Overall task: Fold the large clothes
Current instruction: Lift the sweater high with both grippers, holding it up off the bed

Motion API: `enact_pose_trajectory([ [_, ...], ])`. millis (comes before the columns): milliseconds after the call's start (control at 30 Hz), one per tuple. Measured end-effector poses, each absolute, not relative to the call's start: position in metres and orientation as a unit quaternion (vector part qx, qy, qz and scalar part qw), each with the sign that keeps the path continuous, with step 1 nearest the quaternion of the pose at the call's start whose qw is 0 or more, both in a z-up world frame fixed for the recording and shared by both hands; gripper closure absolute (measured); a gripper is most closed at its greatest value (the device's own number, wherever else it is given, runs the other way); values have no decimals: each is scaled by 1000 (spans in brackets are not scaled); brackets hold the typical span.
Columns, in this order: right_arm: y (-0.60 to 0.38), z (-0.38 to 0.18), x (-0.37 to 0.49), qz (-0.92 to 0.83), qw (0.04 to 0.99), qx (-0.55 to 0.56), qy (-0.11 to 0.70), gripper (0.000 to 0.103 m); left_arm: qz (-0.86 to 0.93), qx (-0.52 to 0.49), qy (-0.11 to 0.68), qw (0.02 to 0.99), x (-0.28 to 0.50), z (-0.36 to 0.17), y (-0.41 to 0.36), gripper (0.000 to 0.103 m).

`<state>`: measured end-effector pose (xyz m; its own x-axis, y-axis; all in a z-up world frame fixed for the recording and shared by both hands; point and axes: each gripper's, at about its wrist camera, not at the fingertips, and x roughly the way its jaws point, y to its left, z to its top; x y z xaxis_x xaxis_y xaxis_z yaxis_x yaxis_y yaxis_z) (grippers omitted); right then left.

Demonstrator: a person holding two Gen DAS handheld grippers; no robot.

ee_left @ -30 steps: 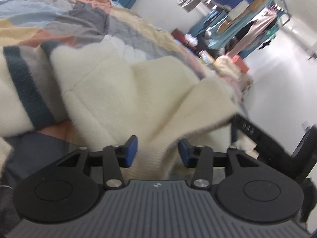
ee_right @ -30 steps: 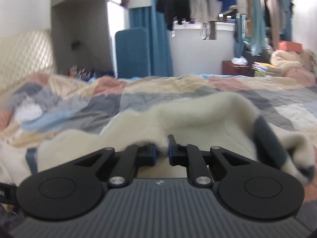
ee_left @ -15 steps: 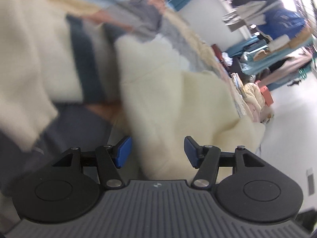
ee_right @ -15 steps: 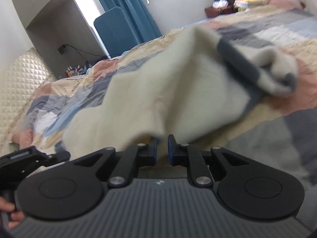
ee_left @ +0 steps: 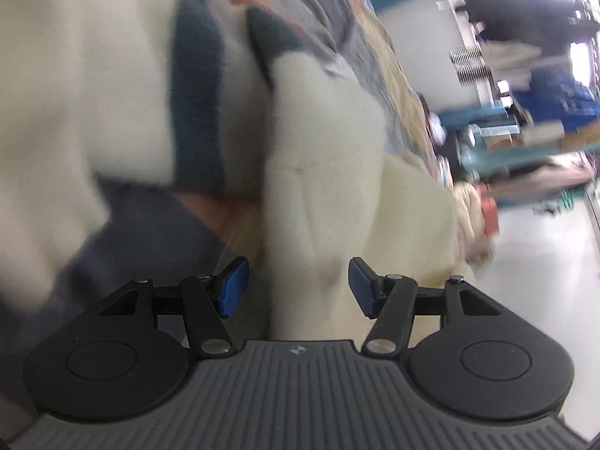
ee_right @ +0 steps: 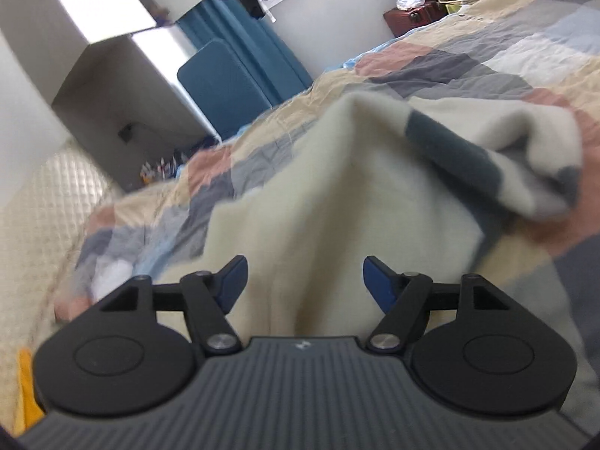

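A cream fleece sweater [ee_right: 337, 195] with dark blue-grey stripes lies bunched on a patchwork quilt [ee_right: 468, 63]. In the right wrist view a striped fold [ee_right: 487, 157] flops over at the right. My right gripper [ee_right: 304, 281] is open, its blue pads on either side of the cream fabric without pinching it. In the blurred left wrist view the sweater [ee_left: 322, 172] fills the middle, with a dark stripe [ee_left: 195, 112] at the left. My left gripper [ee_left: 298, 287] is open just above the cream fabric.
A quilted headboard [ee_right: 33, 217] stands at the left of the bed. A blue padded chair [ee_right: 225, 86] and white cabinet [ee_right: 123, 75] stand beyond it. Hanging clothes [ee_left: 532, 60] and the white floor [ee_left: 543, 262] lie off the bed's edge.
My right gripper was shut on the sweater's edge and has now opened, dropping the fabric onto the bed. My left gripper stayed open and swung sideways over the sweater.
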<state>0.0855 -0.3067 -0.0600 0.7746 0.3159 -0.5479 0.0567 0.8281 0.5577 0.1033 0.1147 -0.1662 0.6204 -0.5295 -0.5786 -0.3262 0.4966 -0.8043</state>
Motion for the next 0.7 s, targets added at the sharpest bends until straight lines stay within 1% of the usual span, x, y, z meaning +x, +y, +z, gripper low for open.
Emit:
enact_pose_trajectory([
  [133,-312,-73,115,80,883,331,323,32,-83,-496,420,756,121,-164,125,40],
  [167,-313,-75,119,84,882,336,320,32,-90,-494,418,757,124,-163,125,45],
  [200,-313,-75,123,92,882,341,313,32,-100,-488,413,763,128,-160,124,52],
  [233,-315,-76,126,100,881,347,306,32,-107,-478,409,770,131,-159,121,63],
  [333,-327,-80,131,115,875,371,288,32,-130,-465,398,780,141,-155,121,72],
  [467,-340,-89,143,121,867,399,274,33,-140,-469,387,782,159,-158,128,72],
  [500,-342,-91,147,123,862,407,276,33,-139,-472,387,780,163,-162,132,70],
  [533,-342,-94,152,127,857,414,278,33,-130,-475,389,778,169,-167,133,66],
  [567,-340,-95,158,131,855,417,280,33,-122,-479,394,775,175,-172,134,57],
  [633,-334,-94,166,130,863,394,288,34,-122,-493,399,764,183,-185,135,56],
  [667,-330,-92,168,120,873,374,291,44,-118,-498,397,762,185,-189,135,56],
  [700,-327,-90,170,111,881,353,297,50,-115,-505,396,759,184,-192,136,57],
])
